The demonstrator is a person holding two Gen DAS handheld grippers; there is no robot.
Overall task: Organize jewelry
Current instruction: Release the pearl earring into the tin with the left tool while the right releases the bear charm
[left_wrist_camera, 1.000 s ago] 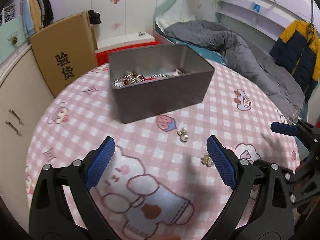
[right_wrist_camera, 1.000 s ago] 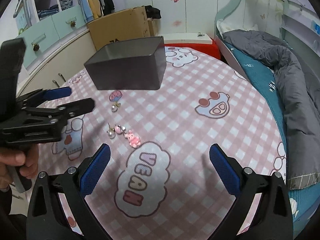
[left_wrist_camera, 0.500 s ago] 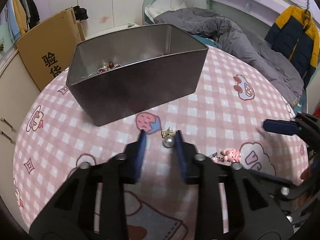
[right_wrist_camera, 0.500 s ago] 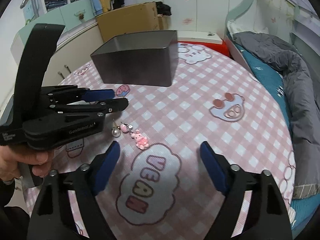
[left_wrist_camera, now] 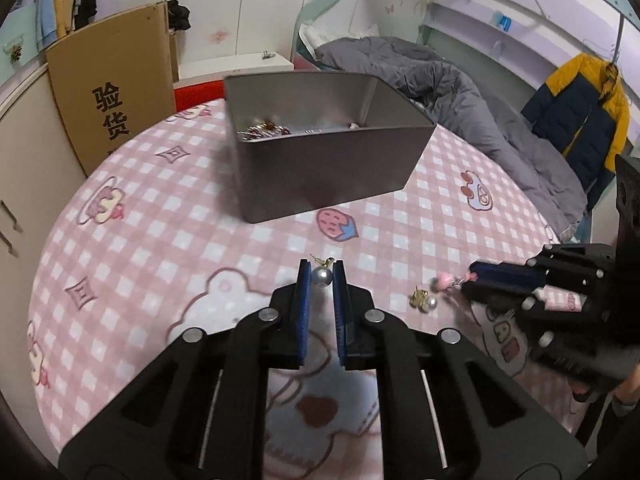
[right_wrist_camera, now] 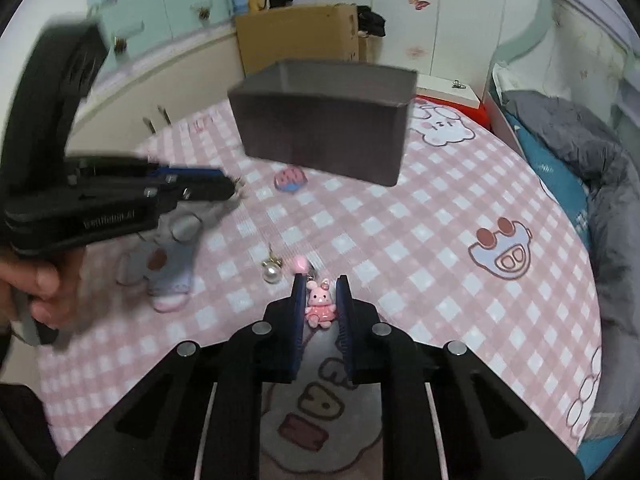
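Note:
My left gripper (left_wrist_camera: 322,270) is shut on a pearl earring (left_wrist_camera: 321,277) with a gold top, just above the pink checked tablecloth. My right gripper (right_wrist_camera: 320,286) is shut on a pink bunny charm (right_wrist_camera: 319,305) whose pink bead end (right_wrist_camera: 299,263) trails in front. A second pearl earring (left_wrist_camera: 426,301) lies on the cloth between the two grippers; it also shows in the right wrist view (right_wrist_camera: 271,272). The dark grey metal box (left_wrist_camera: 332,168) stands beyond, open on top, with several pieces of jewelry (left_wrist_camera: 262,130) inside.
The round table's cloth (left_wrist_camera: 160,216) carries cartoon prints. A cardboard box (left_wrist_camera: 114,84) stands behind the table at the left. A bed with a grey duvet (left_wrist_camera: 440,80) lies to the right. Cabinets (right_wrist_camera: 168,12) line the left wall.
Both grippers have gone from wide open to shut: the left on the pearl earring, the right on the pink bunny charm. Both have moved forward and down to the cloth.

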